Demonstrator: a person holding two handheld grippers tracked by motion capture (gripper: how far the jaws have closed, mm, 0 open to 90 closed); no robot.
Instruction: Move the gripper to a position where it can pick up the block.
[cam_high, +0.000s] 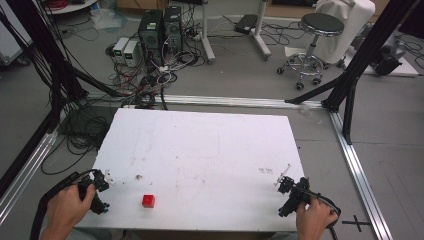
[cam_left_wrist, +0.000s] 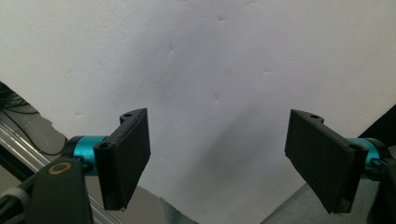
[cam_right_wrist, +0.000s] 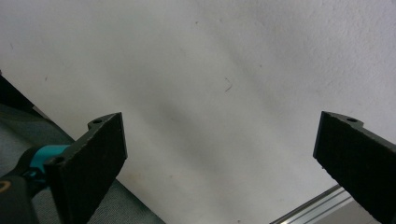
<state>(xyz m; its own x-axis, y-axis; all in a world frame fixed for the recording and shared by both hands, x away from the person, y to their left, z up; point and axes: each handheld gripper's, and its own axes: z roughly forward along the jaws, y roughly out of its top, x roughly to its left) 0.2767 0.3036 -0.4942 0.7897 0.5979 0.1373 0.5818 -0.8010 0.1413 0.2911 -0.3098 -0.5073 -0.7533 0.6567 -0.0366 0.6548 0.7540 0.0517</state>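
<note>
Both hands are cut off at the bottom edge. The left gripper (cam_left_wrist: 217, 161) and right gripper (cam_right_wrist: 219, 163) gape wide, empty, above the white tabletop (cam_high: 210, 145); a red cube (cam_high: 148, 201) lies between them.

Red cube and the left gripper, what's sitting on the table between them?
Nothing: in the high view, bare white table separates the red cube from the left gripper.
</note>
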